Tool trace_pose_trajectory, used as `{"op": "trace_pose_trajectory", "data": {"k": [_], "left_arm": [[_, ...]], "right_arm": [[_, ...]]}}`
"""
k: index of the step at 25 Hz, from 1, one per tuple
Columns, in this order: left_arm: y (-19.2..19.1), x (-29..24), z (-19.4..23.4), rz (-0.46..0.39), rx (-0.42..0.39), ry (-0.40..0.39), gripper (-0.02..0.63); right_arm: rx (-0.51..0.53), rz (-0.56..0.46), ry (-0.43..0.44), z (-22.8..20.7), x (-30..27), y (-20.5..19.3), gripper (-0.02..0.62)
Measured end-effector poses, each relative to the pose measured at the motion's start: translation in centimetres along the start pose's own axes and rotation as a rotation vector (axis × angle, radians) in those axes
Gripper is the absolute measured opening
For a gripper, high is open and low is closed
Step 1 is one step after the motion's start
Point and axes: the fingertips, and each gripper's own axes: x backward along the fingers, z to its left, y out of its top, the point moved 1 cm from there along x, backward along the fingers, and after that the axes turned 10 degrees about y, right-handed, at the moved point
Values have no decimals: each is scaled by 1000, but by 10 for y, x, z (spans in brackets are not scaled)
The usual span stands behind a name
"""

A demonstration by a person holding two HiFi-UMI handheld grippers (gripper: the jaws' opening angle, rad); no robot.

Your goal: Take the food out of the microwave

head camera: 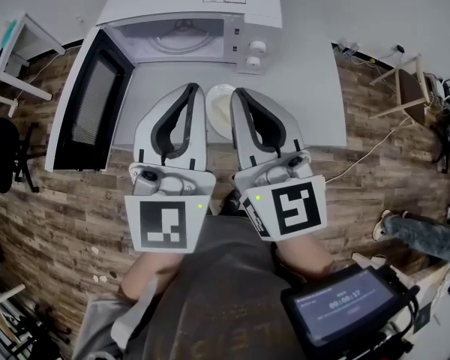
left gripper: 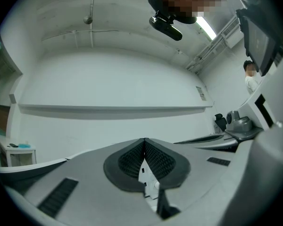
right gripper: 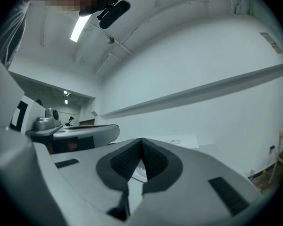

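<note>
A small lit screen at the person's chest is the closest thing, at the lower right of the head view. Beyond it the left gripper and right gripper are held out side by side, pointing toward the microwave.

Both sets of jaws are closed with nothing in them. In the left gripper view the ribbed pads meet at the tip. The right gripper view shows its pads pressed together the same way. Both look out at a plain white wall.

The plate, with something pale on it, sits on the white bench. It is just in front of the microwave on the side of the knobs and shows in the gap between the two grippers.

The microwave stands at the far edge of the bench. Its door is swung wide, out past the bench's left edge, and the glass turntable shows inside.

A cable trails over the wood-pattern floor to the right, and another person's leg is near that edge.
</note>
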Motion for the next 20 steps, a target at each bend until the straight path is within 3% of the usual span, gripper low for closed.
{"op": "trace_pose_trajectory", "data": {"k": [20], "left_arm": [[-1, 0, 6, 8, -3, -4, 8]], "right_arm": [[35, -4, 18, 12, -5, 3, 6]]}}
